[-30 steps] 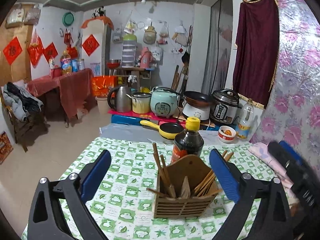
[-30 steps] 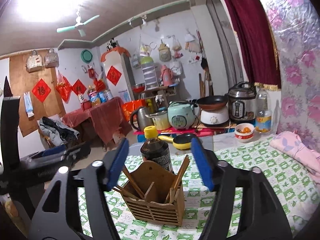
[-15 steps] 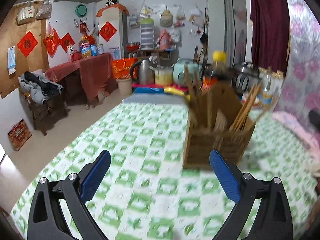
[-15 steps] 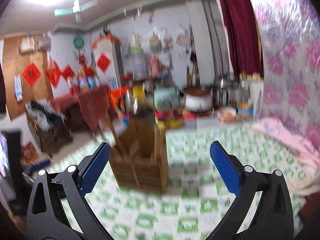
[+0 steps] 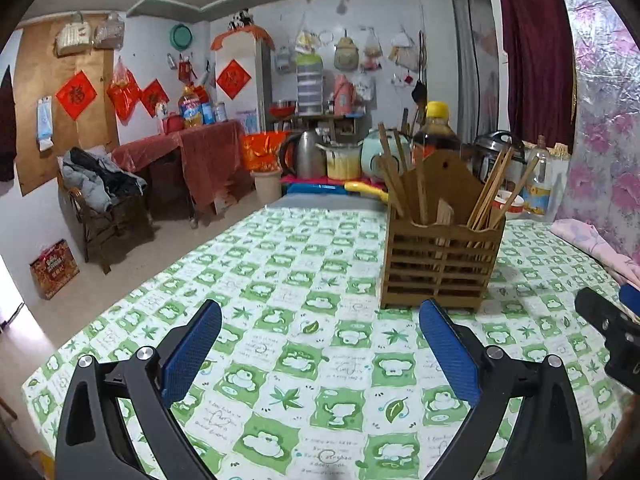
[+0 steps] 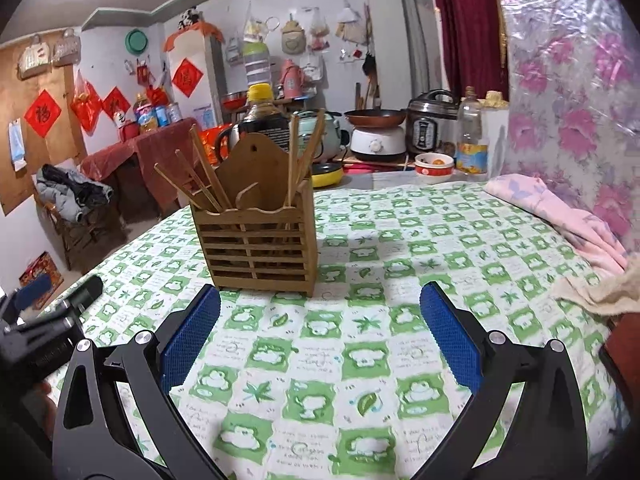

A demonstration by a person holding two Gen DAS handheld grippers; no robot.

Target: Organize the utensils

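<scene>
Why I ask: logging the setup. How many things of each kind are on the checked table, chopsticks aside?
Wooden holder: 1
Dark bottle, behind the holder: 1
Cloths: 2, the pink cloth and the beige cloth, at the right edge
Total: 4

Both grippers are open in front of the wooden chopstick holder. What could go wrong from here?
1. The chopsticks lean outward at mixed angles, so a jaw closing on one may knock its neighbours or tilt the wooden holder.
2. The soy sauce bottle stands right behind the holder; pushing the holder back might topple it.
3. The left gripper and right gripper sit close together and may collide.
</scene>
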